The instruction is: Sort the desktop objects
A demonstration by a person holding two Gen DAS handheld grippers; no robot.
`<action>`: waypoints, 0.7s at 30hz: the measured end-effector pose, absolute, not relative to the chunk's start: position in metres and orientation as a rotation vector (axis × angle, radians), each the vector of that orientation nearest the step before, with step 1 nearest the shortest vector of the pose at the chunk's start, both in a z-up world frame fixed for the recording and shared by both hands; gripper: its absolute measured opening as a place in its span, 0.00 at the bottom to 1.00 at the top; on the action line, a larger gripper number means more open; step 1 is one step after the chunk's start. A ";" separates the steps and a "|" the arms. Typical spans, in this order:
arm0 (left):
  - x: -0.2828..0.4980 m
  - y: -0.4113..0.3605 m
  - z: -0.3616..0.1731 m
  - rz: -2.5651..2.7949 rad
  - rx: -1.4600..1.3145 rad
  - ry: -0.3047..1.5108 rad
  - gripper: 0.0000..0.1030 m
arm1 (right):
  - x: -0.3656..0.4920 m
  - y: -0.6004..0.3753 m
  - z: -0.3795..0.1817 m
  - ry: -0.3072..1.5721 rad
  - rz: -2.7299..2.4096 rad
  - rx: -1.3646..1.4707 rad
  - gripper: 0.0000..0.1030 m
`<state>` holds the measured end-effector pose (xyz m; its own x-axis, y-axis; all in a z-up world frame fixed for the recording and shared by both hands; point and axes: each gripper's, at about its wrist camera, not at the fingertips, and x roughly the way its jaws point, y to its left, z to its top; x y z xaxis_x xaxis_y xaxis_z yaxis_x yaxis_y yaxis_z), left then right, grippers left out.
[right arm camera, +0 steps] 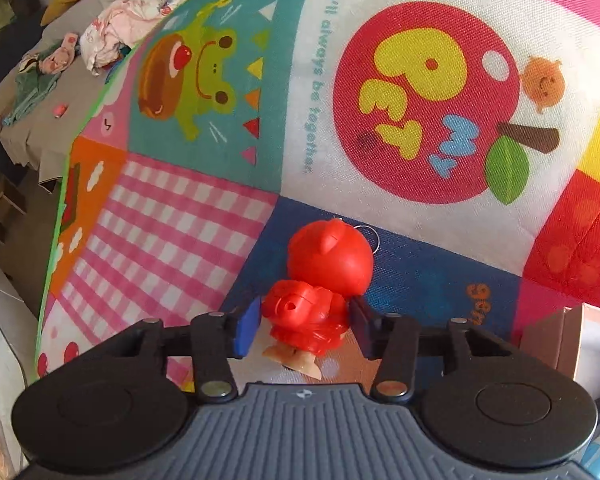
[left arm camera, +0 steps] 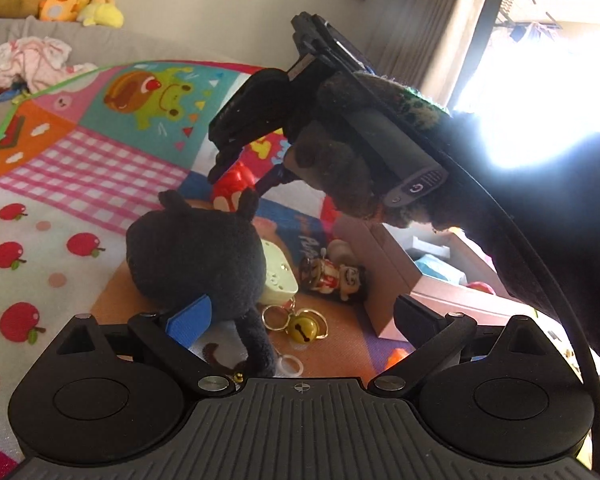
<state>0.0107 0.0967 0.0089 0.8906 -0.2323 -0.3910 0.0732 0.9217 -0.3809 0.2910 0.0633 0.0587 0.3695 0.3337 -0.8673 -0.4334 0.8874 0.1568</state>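
Straddling one red toy bird (right arm camera: 320,280), right claw (right arm camera: 306,326) partly open (pads apart), left claw (left arm camera: 304,320) wide, empty.

The right gripper (right arm camera: 306,326) points down at a red toy figure (right arm camera: 320,280) standing on the colourful play mat (right arm camera: 204,216). Its blue pads (right arm camera: 247,330) flank the toy's body (narrow gaps show on each side). Beyond the toy lies a printed red apple (right arm camera: 424,108).
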 end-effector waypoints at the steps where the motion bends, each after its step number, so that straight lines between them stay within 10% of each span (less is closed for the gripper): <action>1: 0.011 0.096 0.009 -0.164 -0.367 0.445 0.98 | 0.282 0.059 0.065 1.054 0.494 -0.124 0.46; 12: 0.010 0.098 0.007 -0.167 -0.386 0.445 0.98 | 0.130 -0.086 0.143 0.885 0.688 -0.033 0.46; 21: 0.007 0.080 0.012 -0.151 -0.278 0.438 0.98 | 0.013 -0.189 0.094 0.761 0.488 -0.112 0.47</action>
<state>0.0075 0.0801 0.0117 0.8952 -0.2034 -0.3965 0.0847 0.9512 -0.2967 0.0132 -0.1889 0.0937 0.6188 0.3835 -0.6856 -0.4630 0.8831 0.0761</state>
